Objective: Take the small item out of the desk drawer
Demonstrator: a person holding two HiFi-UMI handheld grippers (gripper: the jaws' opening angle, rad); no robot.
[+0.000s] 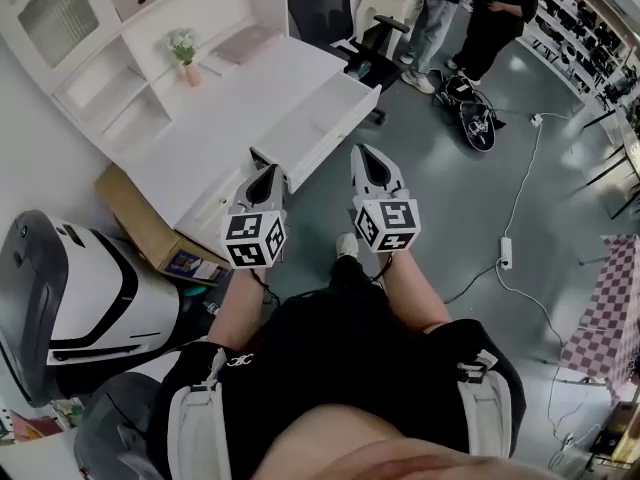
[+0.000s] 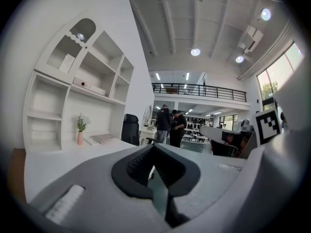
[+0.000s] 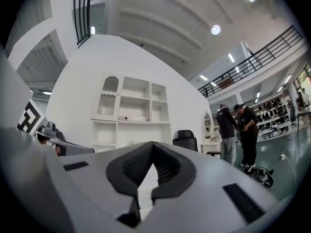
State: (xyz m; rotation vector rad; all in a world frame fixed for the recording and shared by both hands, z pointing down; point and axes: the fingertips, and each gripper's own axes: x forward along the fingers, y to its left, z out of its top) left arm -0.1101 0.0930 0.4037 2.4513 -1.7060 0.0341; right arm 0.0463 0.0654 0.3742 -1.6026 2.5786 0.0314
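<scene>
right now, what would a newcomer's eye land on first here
The left claw and right claw, both shut and empty, held side by side at centre of the head view. Just beyond them stands the white desk with its drawer pulled open, a pink flower vase at its back.

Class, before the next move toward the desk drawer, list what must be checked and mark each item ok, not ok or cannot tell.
1. Drawer pulled open: ok.
2. Small item visible inside it: cannot tell.
3. Left gripper empty: ok.
4. Right gripper empty: ok.
5. Either gripper opened ready for a grasp: not ok, both are shut.
</scene>
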